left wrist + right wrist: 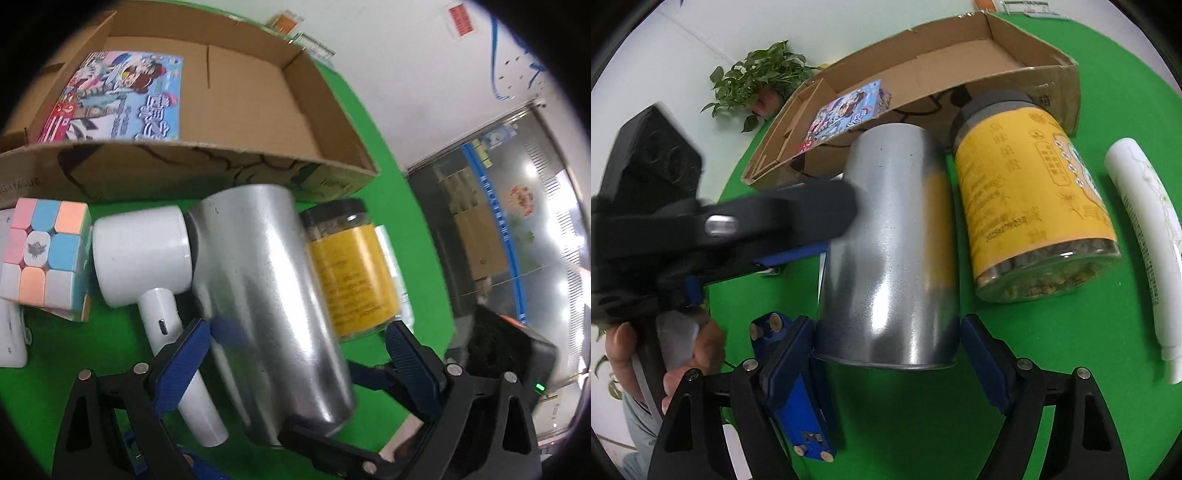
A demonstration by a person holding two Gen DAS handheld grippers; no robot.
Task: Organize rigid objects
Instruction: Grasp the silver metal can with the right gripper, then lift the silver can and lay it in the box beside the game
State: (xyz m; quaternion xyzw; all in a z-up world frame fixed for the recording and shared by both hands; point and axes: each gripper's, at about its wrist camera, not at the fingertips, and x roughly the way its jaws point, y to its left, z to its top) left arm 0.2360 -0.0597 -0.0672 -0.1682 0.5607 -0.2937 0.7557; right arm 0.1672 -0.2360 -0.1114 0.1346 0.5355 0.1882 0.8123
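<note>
On the green mat, both grippers straddle a smooth metal canister (890, 254) lying on its side: right gripper (886, 343) at its rim, left gripper (295, 347) midway, blue pads spread, whether touching is unclear. A yellow-labelled jar (1034, 206) lies alongside, before a cardboard tray (258, 92).

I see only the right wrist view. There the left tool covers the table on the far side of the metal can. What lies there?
Observer: A white handheld device, like a small hair dryer, lies right beside the metal can.
Operator: Is there anything beyond it?
Observer: Yes, a pastel puzzle cube sits past the device, in front of the cardboard box.
Operator: Does the left tool grip the can?
Observer: No. The left tool is open, and a gap shows between one finger and the can.
</note>
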